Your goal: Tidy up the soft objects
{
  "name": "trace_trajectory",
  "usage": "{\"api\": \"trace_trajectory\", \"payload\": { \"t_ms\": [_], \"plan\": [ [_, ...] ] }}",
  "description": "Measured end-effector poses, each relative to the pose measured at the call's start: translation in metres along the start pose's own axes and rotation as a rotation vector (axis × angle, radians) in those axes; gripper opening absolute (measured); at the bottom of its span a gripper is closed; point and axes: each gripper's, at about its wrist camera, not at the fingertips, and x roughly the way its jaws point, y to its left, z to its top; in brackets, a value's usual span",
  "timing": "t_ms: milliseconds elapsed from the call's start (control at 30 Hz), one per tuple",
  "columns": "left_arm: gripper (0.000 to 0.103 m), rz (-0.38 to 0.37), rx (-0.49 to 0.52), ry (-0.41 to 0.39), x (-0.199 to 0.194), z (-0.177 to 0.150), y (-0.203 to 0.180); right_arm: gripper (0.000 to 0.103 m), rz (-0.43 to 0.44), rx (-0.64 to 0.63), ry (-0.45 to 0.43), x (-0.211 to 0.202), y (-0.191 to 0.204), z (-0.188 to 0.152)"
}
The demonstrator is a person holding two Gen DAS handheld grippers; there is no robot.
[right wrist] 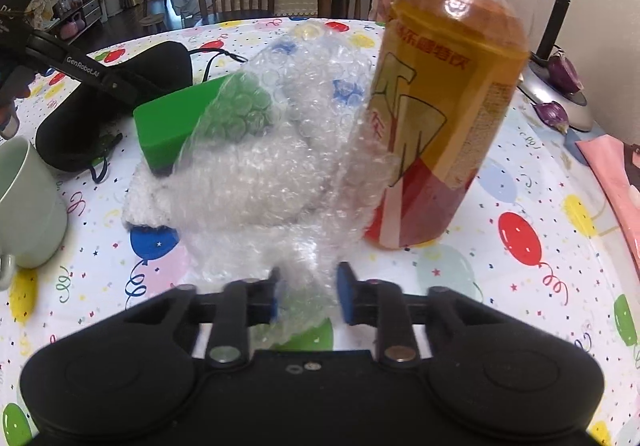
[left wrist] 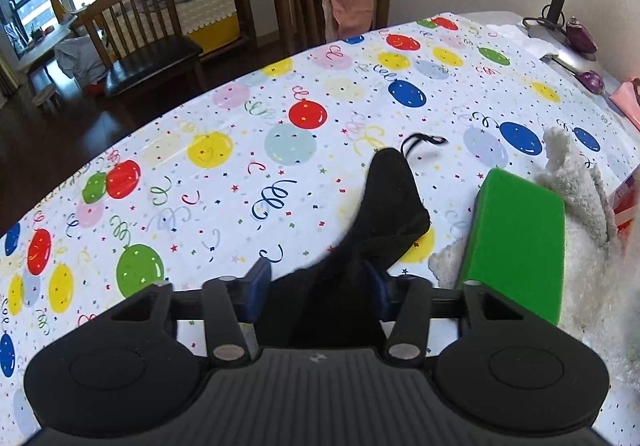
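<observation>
Your left gripper has its jaws pinching the black sock; the sock's free end points away from the gripper and lies on the table, just left of the green sponge. A thin black cord loop sits at the sock's far tip.

Your right gripper has its jaws pinching a bunched end of the bubble wrap. The rest of the sheet drapes over the right part of the green sponge and touches the tea bottle, which stands upright to the right of the sponge.

The sponge rests tilted on a white fluffy cloth. A pale green mug stands to the left of the sponge in the right wrist view. Lamp base is well beyond the sponge, at the table's far edge.
</observation>
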Motion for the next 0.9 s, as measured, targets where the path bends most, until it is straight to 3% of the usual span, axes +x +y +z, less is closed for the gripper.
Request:
{"api": "trace_trajectory", "payload": {
  "t_ms": [67,300,900],
  "plan": [
    [0.025,-0.008,-0.008,-0.011,-0.005,0.0,0.0,0.014,-0.001,0.003,-0.003,-0.003,-0.001,-0.002],
    [0.016,0.031,-0.022,-0.006,-0.015,-0.003,0.002,0.004,0.004,0.01,-0.046,-0.023,-0.004,-0.007],
    [0.015,0.028,-0.118,-0.08,-0.109,-0.008,0.016,0.003,0.106,0.051,-0.159,-0.104,-0.008,0.008]
  ]
}}
